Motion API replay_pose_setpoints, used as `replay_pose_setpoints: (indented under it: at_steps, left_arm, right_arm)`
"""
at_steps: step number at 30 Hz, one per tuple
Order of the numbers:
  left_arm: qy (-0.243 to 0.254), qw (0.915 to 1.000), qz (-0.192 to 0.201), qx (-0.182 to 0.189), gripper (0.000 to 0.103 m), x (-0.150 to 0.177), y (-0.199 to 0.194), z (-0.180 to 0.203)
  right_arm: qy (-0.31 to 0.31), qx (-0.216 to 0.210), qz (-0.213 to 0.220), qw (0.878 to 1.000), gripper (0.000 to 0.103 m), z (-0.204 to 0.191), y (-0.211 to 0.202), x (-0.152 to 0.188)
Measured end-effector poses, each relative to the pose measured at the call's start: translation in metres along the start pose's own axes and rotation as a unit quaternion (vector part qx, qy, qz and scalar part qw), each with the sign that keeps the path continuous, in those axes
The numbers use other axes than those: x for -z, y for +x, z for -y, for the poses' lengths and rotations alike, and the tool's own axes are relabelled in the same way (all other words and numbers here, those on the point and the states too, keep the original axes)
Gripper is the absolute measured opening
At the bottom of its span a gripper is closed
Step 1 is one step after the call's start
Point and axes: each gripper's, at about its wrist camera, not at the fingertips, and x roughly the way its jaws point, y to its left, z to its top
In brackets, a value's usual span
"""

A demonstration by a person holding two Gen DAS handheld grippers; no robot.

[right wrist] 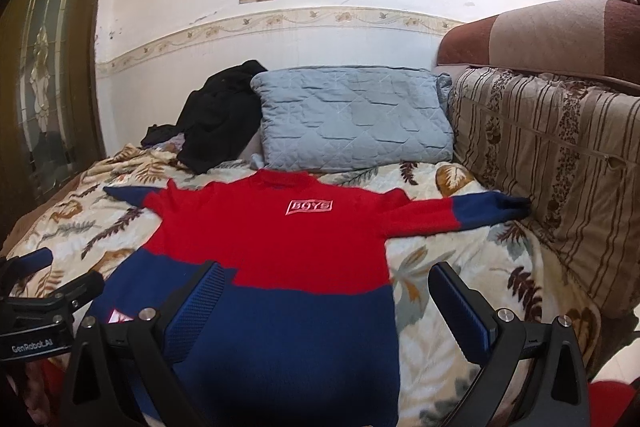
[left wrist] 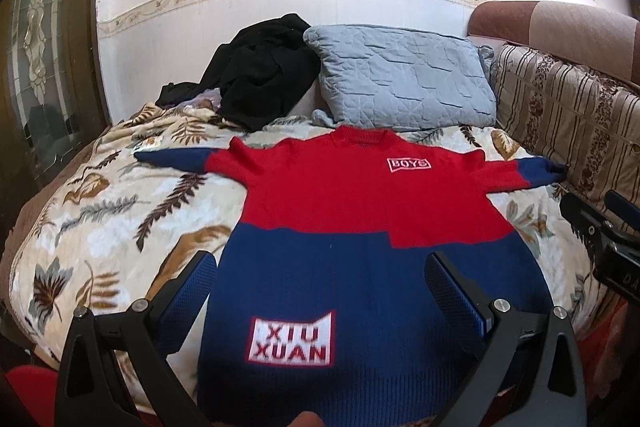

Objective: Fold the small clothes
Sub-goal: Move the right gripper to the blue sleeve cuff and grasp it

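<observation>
A small red and navy knit sweater (left wrist: 360, 211) lies flat, front up, on the leaf-print bedspread (left wrist: 100, 211), both sleeves spread out. It reads "BOYS" on the chest and "XIU XUAN" near the hem. It also shows in the right wrist view (right wrist: 280, 247). My left gripper (left wrist: 320, 267) is open and empty, hovering above the sweater's navy lower part. My right gripper (right wrist: 324, 279) is open and empty, above the sweater's right lower side. Each gripper shows at the edge of the other's view: the right one (left wrist: 600, 239), the left one (right wrist: 44, 291).
A grey-blue quilted pillow (left wrist: 404, 79) and a heap of black clothing (left wrist: 260, 75) lie at the head of the bed. A striped cushion (left wrist: 572, 123) lines the right side, touching the right sleeve cuff. A dark door (left wrist: 44, 67) stands at left.
</observation>
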Motion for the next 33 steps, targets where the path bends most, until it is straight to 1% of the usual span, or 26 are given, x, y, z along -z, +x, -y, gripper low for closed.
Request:
replay_pose_setpoints:
  at_steps: [7, 11, 16, 19, 23, 28, 31, 33]
  left_arm:
    - [0.004, 0.9999, 0.001, 0.013, 0.103, -0.026, 0.029, 0.012]
    - [0.008, 0.9996, 0.004, 0.026, 0.103, -0.043, 0.051, 0.025]
    - [0.022, 0.9988, 0.009, 0.043, 0.103, -0.066, 0.079, 0.046]
    - [0.03, 0.9984, 0.01, 0.048, 0.103, -0.078, 0.096, 0.059]
    - [0.032, 0.998, 0.005, 0.053, 0.103, -0.087, 0.12, 0.071]
    - [0.032, 0.9979, -0.005, 0.056, 0.103, -0.093, 0.147, 0.084]
    - [0.032, 0.9978, -0.01, 0.057, 0.103, -0.094, 0.161, 0.091]
    - [0.031, 0.9977, -0.015, 0.059, 0.103, -0.094, 0.17, 0.095]
  right_arm:
    - [0.005, 0.019, 0.0, 1.0, 0.103, 0.019, 0.031, -0.02]
    - [0.014, 0.03, -0.003, 0.999, 0.103, 0.041, 0.053, -0.034]
    - [0.033, 0.058, -0.012, 0.998, 0.103, 0.088, 0.085, -0.054]
    - [0.042, 0.087, -0.016, 0.995, 0.103, 0.127, 0.106, -0.066]
    - [0.053, 0.111, -0.024, 0.992, 0.103, 0.173, 0.131, -0.077]
    - [0.091, 0.12, -0.05, 0.987, 0.103, 0.229, 0.168, -0.08]
    - [0.113, 0.118, -0.069, 0.984, 0.103, 0.261, 0.19, -0.077]
    - [0.128, 0.125, -0.084, 0.98, 0.103, 0.283, 0.205, -0.072]
